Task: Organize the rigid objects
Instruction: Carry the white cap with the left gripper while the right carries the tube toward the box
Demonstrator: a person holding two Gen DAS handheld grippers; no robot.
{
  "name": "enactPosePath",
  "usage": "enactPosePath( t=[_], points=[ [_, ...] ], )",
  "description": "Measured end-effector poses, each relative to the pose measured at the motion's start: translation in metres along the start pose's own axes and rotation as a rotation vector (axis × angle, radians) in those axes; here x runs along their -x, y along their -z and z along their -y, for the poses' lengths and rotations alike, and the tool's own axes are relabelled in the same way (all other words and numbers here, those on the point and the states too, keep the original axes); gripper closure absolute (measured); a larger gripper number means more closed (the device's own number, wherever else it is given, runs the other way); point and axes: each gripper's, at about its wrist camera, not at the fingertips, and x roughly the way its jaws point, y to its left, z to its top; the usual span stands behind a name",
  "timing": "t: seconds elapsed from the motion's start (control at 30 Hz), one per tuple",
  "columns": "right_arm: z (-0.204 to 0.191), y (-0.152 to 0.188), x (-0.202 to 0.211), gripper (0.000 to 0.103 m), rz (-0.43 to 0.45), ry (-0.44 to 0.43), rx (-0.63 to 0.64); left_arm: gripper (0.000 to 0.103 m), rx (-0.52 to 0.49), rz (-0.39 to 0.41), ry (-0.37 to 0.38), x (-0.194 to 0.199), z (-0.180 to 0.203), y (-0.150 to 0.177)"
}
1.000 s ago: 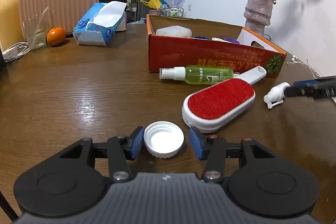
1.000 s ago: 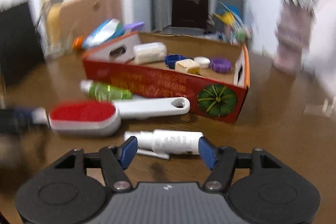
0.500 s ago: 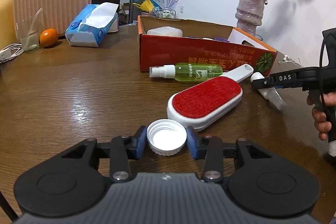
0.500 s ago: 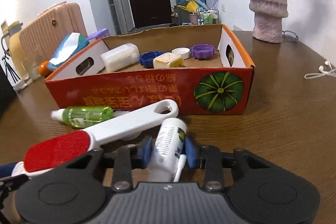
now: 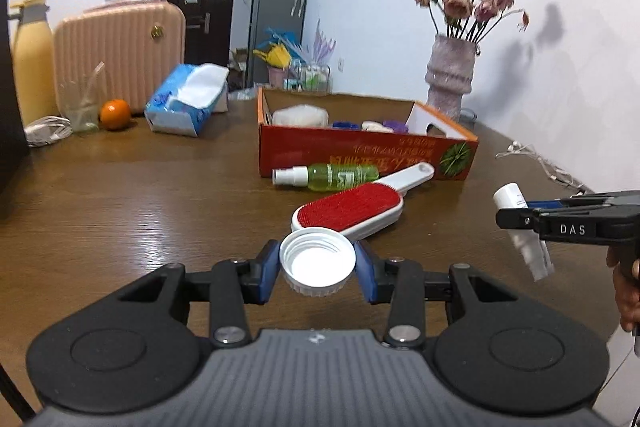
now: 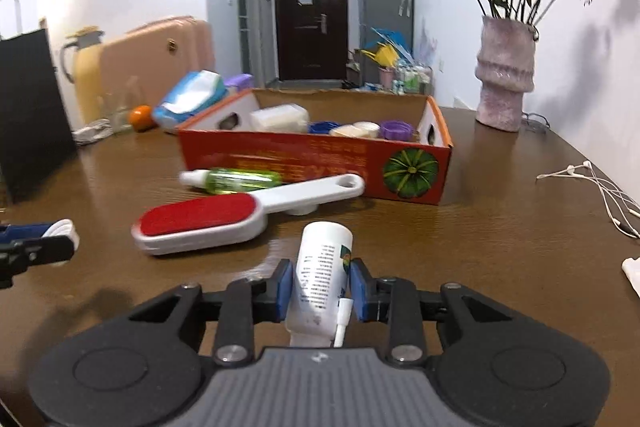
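Holding one thing in each gripper, I have both lifted clear of the table (image 5: pixel 120 211). My left gripper (image 5: pixel 317 265) is clamped on a white cap (image 5: pixel 318 263); its blue pads press the ribbed rim from either side, and the open mouth faces up toward the camera. Gripped across its width like this, the cap sits level and should not roll out.

My right gripper (image 6: pixel 320 289) has just been closing, with a white spray bottle (image 6: pixel 320 279) between the jaws, and the pads now squeeze the bottle's body. The flat base points away from me, and the nozzle end, with a thin white tube beside it, points back toward my palm. I judge that a hold around the middle keeps it balanced. From the left camera, the same bottle (image 5: pixel 520 227) shows off to the right of my left fingers, tilted in the right gripper (image 5: pixel 516 217), with part of my hand (image 5: pixel 624 287) behind it.

Ahead of both sets of fingers stands an orange box (image 6: pixel 316 163), open at the top, already holding a pale tub and several caps. It is probably where these two go. Between my fingers and the box, a red lint brush (image 6: pixel 208 217) lies flat, its white handle reaching toward the box. A green bottle (image 6: pixel 240 181) lies on its side just beyond the brush, beside the box wall. Both are still to be collected.

A vase (image 6: pixel 504 83) with flowers stands beyond and to the right of the box, and earphones (image 6: pixel 592 183) lie far right.
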Motion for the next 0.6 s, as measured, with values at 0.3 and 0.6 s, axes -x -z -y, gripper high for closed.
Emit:
enactPosePath(
  t=[0.3, 0.6],
  points=[
    [-0.022, -0.003, 0.06, 0.074, 0.108, -0.03, 0.037, 0.062, -0.007, 0.087, -0.009, 0.058, 0.011, 0.001],
    [-0.029, -0.002, 0.078, 0.074, 0.139, -0.008, 0.05, 0.062, -0.006, 0.119, 0.014, 0.067, 0.013, -0.005]
  ],
)
